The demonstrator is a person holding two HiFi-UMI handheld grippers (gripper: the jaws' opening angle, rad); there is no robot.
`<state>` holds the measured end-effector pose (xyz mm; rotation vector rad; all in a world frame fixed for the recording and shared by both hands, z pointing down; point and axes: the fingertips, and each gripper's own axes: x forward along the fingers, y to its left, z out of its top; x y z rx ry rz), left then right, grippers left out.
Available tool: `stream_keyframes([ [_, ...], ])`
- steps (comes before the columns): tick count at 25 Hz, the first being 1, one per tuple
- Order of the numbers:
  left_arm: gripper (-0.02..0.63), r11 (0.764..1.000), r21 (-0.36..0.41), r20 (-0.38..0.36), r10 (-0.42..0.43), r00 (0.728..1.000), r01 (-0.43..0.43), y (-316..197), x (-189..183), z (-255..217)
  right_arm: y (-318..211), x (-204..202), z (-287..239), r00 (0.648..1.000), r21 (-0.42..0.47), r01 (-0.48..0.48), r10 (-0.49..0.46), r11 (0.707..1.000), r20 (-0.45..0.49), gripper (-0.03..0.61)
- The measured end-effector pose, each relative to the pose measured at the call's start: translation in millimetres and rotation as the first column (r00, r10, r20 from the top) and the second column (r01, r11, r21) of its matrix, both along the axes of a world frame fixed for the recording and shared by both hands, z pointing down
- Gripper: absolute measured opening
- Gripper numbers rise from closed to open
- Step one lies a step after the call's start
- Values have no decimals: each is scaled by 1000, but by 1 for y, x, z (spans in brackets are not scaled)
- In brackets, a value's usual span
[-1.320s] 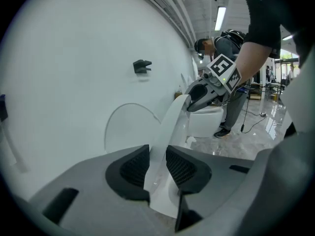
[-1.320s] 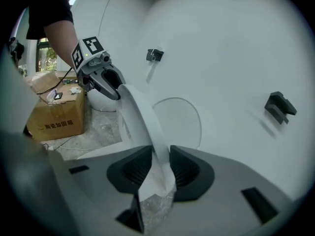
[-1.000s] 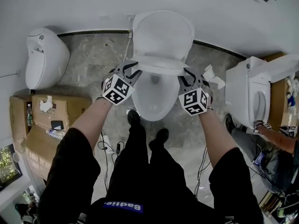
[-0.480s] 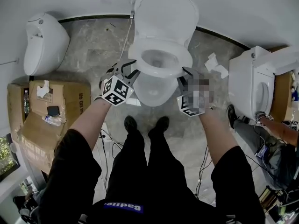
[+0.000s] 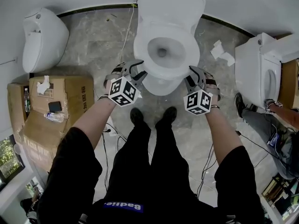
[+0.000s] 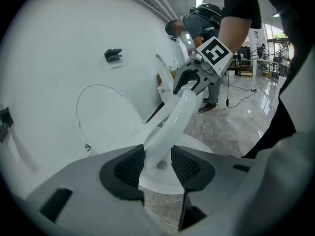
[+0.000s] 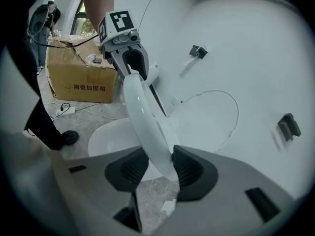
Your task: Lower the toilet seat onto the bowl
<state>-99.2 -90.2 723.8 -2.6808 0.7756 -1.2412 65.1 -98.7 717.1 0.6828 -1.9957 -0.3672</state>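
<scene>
The white toilet seat (image 5: pixel 145 45) hangs tilted a little above the bowl (image 5: pixel 161 85), whose front rim shows below it. The lid (image 5: pixel 170 3) leans back against the wall. My left gripper (image 5: pixel 135 69) is on the seat's left side and my right gripper (image 5: pixel 192 74) on its right side. In the left gripper view the seat (image 6: pixel 172 122) runs between the jaws of the left gripper (image 6: pixel 157 163) and touches both pads. The seat (image 7: pixel 145 117) fills the right gripper (image 7: pixel 160 168) the same way. Both pairs of jaws have just been opening wider around the seat.
A second toilet (image 5: pixel 39 38) stands at the left, and a third (image 5: pixel 259 69) at the right beside another person's arm (image 5: pixel 280 113). A cardboard box (image 5: pixel 56 101) sits at the left. Paper scraps (image 5: pixel 222 52) and cables (image 5: pixel 112 139) lie on the marble floor. My feet (image 5: pixel 135 115) stand before the bowl.
The seat has swung down from near upright to nearly level. Both grippers came down and toward me with it.
</scene>
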Motion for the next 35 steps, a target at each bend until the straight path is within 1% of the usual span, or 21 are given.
stream_keyframes([
  [3, 173, 1000, -10, 17, 24, 1000, -24, 14, -2, 12, 13, -2, 13, 1000, 1, -12, 12, 1000, -14, 160],
  [6, 179, 999, -32, 34, 39, 999, -38, 29, -4, 28, 26, -3, 30, 999, -12, -2, 1, 1000, -42, 169],
  [13, 192, 993, -74, 79, 95, 992, -90, 60, -2, 73, 54, -1, 82, 991, -57, 52, -59, 997, -117, 195],
  [16, 193, 987, -108, 112, 131, 985, -119, 76, -3, 95, 68, -1, 108, 981, -85, 85, -99, 993, -170, 206],
  [20, 193, 978, -154, 119, 160, 980, -141, 90, -3, 122, 82, -2, 139, 962, -105, 128, -149, 986, -227, 217],
  [25, 178, 970, -192, 164, 182, 970, -150, 101, -6, 159, 95, -3, 181, 924, -163, 192, -235, 968, -301, 241],
  [28, 158, 962, -218, 199, 205, 958, -161, 104, -5, 179, 101, -2, 200, 905, -191, 223, -276, 956, -323, 244],
  [35, 141, 943, -303, 219, 212, 952, -140, 110, -6, 216, 109, -1, 233, 893, -274, 245, -327, 930, -310, 244],
])
